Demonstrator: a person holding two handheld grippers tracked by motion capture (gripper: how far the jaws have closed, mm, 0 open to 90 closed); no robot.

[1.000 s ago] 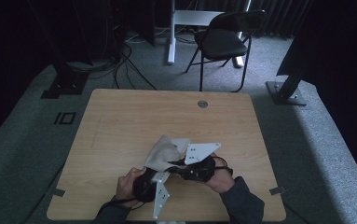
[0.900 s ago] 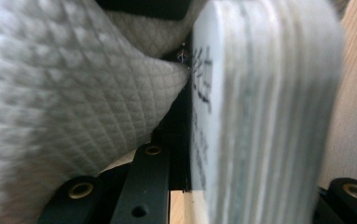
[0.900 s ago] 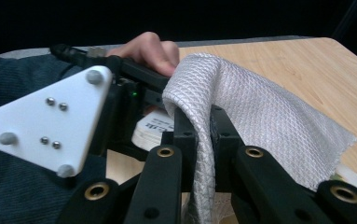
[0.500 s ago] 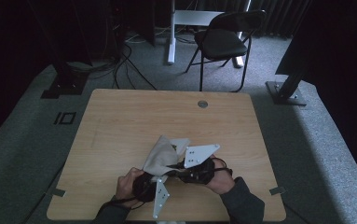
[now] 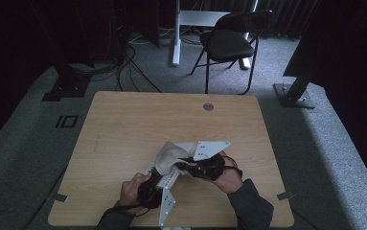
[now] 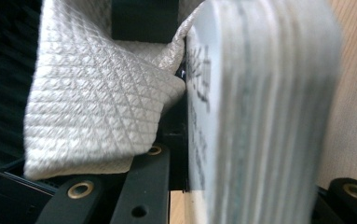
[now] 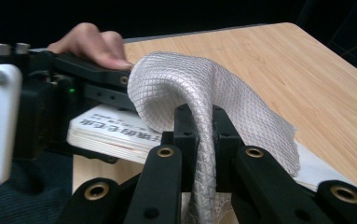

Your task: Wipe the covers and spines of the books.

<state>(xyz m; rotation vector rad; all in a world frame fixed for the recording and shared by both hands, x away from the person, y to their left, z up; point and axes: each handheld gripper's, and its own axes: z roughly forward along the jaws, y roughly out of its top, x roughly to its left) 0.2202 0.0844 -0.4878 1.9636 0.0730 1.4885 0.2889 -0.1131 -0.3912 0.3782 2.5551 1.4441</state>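
Note:
A thick white book (image 6: 260, 93) with dark print on its cover stands edge-on between the jaws of my left gripper (image 6: 260, 163), which is shut on it. The same book (image 7: 115, 130) lies low over the table's near edge, with a hand (image 7: 92, 44) on the left gripper behind it. A white quilted cloth (image 7: 181, 84) arches over the book, and my right gripper (image 7: 199, 126) is shut on a fold of it. From above, the cloth (image 5: 166, 154) bulges between the left gripper (image 5: 158, 181) and the right gripper (image 5: 187, 165).
The wooden table (image 5: 123, 124) has a round cable hole (image 5: 208, 107) near its far edge. A black chair (image 5: 229, 43) and floor cables (image 5: 123, 72) lie beyond the table. A dark stand base (image 5: 293, 93) sits off the far right corner.

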